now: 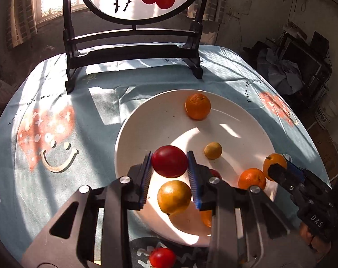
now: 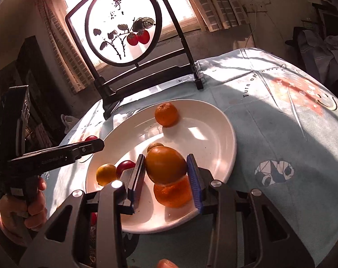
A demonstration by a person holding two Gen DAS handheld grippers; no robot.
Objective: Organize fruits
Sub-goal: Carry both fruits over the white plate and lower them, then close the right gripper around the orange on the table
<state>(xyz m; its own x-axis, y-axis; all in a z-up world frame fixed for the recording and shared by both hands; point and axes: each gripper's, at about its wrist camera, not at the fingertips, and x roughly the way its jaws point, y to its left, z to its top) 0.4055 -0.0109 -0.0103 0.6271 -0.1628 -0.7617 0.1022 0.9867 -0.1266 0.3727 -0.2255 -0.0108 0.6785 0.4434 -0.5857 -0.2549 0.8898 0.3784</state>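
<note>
A white plate [image 1: 146, 122] sits on the blue tablecloth. My left gripper [image 1: 169, 161] is shut on a red fruit [image 1: 169, 161] and holds it above the plate. Below it lie a yellow-orange fruit [image 1: 174, 197], a small yellow fruit [image 1: 212, 150] and mandarins [image 1: 197, 106] [image 1: 252, 178]. My right gripper [image 2: 166, 164] is shut on an orange fruit [image 2: 166, 164] over the plate's [image 2: 213, 120] near part, above a mandarin [image 2: 172, 192]. The right gripper shows in the left wrist view [image 1: 278, 170] with its orange fruit [image 1: 274, 162].
A dark wooden stand with a round painted panel [image 1: 133, 42] stands at the table's far side. A red fruit [image 1: 162, 258] lies on the cloth before the plate. The table drops off at right toward room clutter [image 1: 303, 67].
</note>
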